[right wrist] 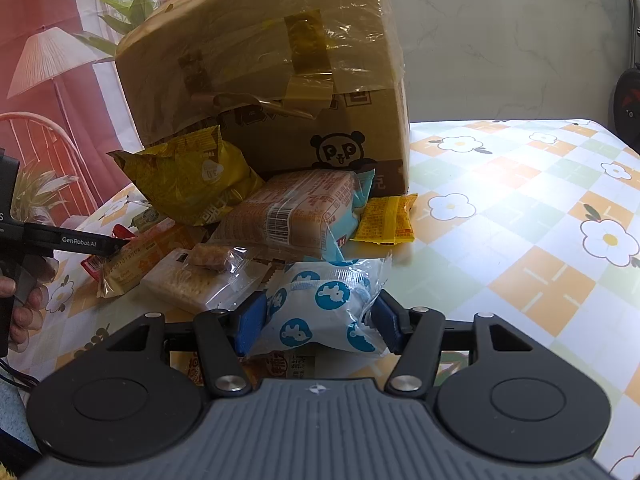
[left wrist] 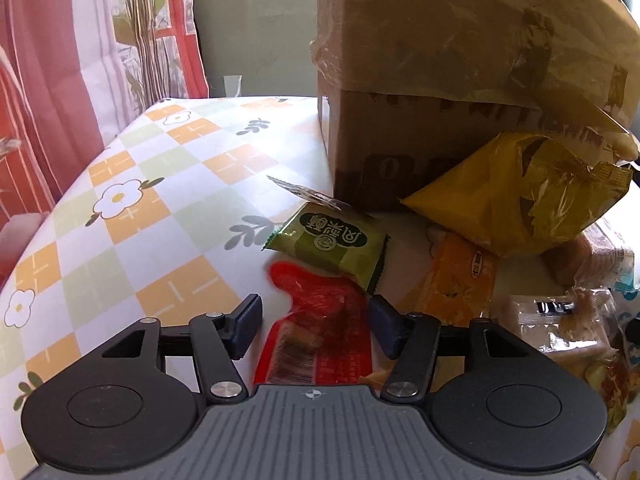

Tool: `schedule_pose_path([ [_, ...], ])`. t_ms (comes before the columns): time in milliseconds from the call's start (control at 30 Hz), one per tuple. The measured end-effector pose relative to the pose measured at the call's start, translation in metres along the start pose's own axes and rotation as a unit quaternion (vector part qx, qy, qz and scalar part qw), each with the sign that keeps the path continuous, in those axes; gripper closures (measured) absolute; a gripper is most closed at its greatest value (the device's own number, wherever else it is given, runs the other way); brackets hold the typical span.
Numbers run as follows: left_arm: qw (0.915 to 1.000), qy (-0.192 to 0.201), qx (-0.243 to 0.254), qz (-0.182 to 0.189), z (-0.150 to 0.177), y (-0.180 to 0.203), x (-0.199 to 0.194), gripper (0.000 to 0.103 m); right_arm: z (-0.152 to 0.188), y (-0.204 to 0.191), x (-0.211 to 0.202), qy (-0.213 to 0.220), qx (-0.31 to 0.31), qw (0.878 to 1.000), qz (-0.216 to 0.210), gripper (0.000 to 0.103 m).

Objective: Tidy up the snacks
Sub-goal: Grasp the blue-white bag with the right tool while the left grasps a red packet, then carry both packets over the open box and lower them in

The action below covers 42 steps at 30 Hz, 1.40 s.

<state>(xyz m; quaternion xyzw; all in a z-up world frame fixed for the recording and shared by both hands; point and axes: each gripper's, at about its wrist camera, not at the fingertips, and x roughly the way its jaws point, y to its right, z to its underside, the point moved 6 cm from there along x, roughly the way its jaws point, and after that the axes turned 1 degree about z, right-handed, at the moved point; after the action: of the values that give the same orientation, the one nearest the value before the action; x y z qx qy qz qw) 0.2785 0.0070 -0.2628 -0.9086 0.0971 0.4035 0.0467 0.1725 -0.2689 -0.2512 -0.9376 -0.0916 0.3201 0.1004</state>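
On the desk (right wrist: 520,208), covered in a flowered check cloth, a heap of snack packets lay against the foot of a taped cardboard box (right wrist: 272,80). The right claw (right wrist: 318,322) stood about half open, its blue pads pressed on either side of a white packet with blue bear spots (right wrist: 320,312), gripping it just in front of the pile. Behind that packet lay a large biscuit pack with a barcode (right wrist: 296,212), a crumpled yellow bag (right wrist: 188,176) leaning on the box, and a small yellow-orange sachet (right wrist: 386,220) by the box corner.

The left claw (left wrist: 316,326) was roughly half open over a red packet (left wrist: 320,336) that lay between its pads; whether the pads touched the wrapper I could not tell, and no squeeze showed on it. Just beyond the red packet lay a small green packet (left wrist: 332,244), overlapping its far end, near the box's base.
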Motion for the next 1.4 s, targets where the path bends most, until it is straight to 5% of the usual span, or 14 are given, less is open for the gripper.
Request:
schedule_pose_path([
  [333,0.9999,0.008,0.013,0.005,0.007,0.003,-0.011,0.053,0.0,0.0,0.0,0.0,0.0,1.0,0.0,0.042],
  [667,0.999,0.039,-0.021,0.01,0.006,-0.009,-0.049,0.053,0.001,-0.002,-0.002,-0.002,-0.005,1.0,0.004,0.043],
  [1033,0.9962,0.08,-0.008,0.033,-0.01,0.011,-0.082,0.053,-0.009,-0.001,-0.024,0.015,0.009,1.0,-0.008,0.055],
  [1400,0.992,0.116,-0.006,0.051,-0.023,0.022,-0.106,0.053,-0.041,-0.005,-0.055,0.07,0.019,0.997,-0.017,0.059],
])
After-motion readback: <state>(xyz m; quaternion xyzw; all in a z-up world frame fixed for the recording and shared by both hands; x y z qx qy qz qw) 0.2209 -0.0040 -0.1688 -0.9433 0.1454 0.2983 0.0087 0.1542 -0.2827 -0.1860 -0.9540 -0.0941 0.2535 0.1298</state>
